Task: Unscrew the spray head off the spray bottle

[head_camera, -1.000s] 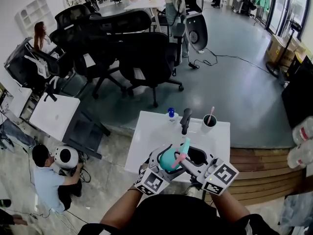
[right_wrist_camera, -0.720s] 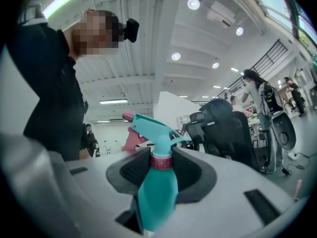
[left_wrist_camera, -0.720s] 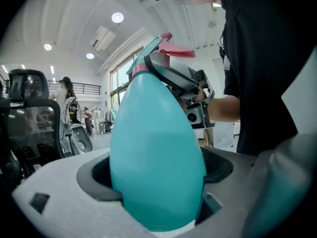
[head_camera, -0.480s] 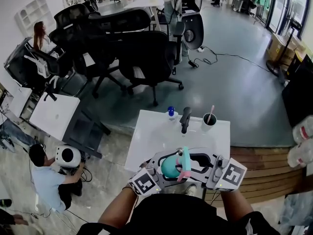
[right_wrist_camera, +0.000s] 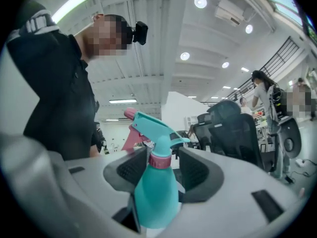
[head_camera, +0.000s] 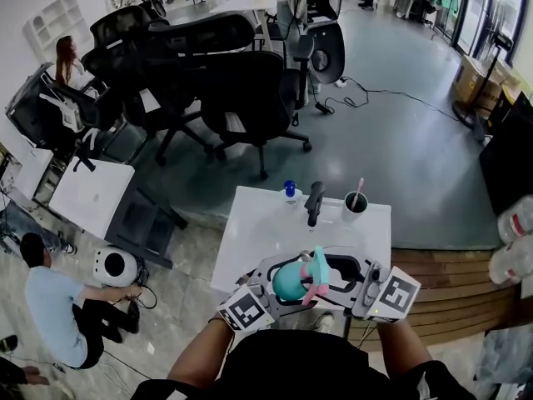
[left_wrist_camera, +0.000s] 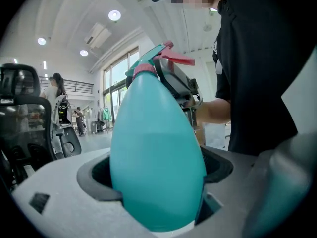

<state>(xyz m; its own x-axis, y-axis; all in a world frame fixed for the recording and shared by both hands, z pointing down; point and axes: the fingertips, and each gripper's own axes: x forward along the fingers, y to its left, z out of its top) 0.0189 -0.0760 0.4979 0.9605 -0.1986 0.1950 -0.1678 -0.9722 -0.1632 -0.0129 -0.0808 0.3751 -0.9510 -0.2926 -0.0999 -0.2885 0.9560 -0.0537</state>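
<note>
Above the near edge of the white table (head_camera: 265, 223), the left tool (left_wrist_camera: 157, 202) clamps the smooth, probably light and slippery teal spray bottle (left_wrist_camera: 156, 133) by its belly, while the right tool (right_wrist_camera: 159, 169), whose jaws have just been opening, loosely straddles the pink collar (right_wrist_camera: 160, 160) under the spray head (right_wrist_camera: 152, 127), the stiff spot to regrip

We are opening the right gripper's (right_wrist_camera: 162, 163) jaws, the spray head (right_wrist_camera: 151, 125) sitting loose between them. At lower centre both marker cubes (head_camera: 246, 308) are spreading wider apart. At lower left, the person (head_camera: 52, 307) is shifting leftward.
</note>
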